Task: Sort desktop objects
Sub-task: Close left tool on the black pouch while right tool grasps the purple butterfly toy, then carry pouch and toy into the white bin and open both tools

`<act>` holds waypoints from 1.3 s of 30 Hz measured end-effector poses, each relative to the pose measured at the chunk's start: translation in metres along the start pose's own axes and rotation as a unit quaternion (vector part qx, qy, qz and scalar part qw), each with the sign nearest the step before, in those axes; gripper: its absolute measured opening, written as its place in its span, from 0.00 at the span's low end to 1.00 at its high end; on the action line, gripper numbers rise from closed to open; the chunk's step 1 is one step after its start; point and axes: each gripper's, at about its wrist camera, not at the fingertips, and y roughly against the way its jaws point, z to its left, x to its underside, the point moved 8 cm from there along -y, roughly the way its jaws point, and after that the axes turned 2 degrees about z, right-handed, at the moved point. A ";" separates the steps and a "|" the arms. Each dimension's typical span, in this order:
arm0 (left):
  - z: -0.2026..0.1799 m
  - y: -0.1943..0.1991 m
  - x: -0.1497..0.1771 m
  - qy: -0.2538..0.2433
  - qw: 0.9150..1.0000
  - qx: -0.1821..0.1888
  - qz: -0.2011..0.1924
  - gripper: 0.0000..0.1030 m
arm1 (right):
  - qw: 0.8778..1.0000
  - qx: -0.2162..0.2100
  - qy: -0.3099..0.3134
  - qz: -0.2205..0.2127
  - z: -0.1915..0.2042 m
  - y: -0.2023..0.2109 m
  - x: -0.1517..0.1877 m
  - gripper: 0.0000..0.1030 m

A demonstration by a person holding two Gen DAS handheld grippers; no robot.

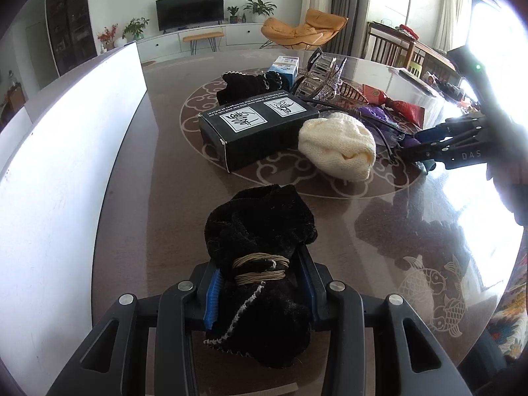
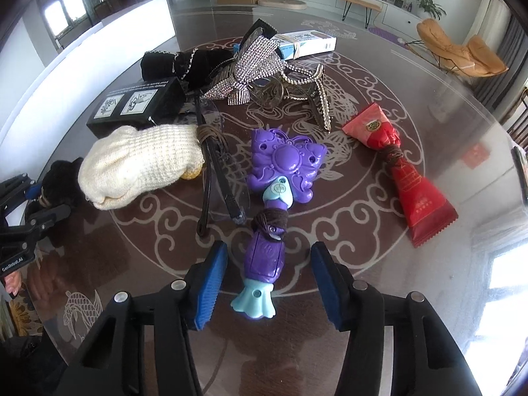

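- The left hand-held gripper is clenched on a black cloth bundle tied with string, near the counter edge.
- The right hand-held gripper is spread wide, its pads either side of a purple toy, not touching.
- Farther in, a black box carries small print, unreadable.

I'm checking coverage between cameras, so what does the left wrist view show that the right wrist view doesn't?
Only the left wrist view shows the black pouch up close, clamped at its cord wrap between the left hand-held gripper pads. Only the right wrist view shows the whole purple toy wand lying between the open right hand-held gripper fingers, not yet gripped. Both show the black box, cream knit glove and red packet.
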 end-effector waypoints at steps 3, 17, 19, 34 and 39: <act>-0.001 0.004 0.004 0.000 1.000 0.001 -0.001 0.39 | 1.000 -0.007 -0.008 -0.013 0.000 0.000 -0.003 0.31; -0.018 0.011 0.015 -0.002 1.000 0.027 -0.005 0.39 | 0.999 -0.014 -0.029 0.032 -0.020 0.022 0.041 0.41; -0.017 0.012 0.016 -0.001 1.000 0.027 -0.006 0.39 | 0.999 -0.019 -0.029 0.032 -0.019 0.016 0.036 0.42; -0.006 0.103 -0.006 0.070 0.988 0.090 -0.108 0.38 | 0.995 -0.063 -0.018 -0.075 0.024 0.115 -0.007 0.20; 0.047 0.167 -0.020 0.104 0.980 0.064 -0.156 0.38 | 0.982 -0.125 0.030 -0.137 0.109 0.157 -0.066 0.20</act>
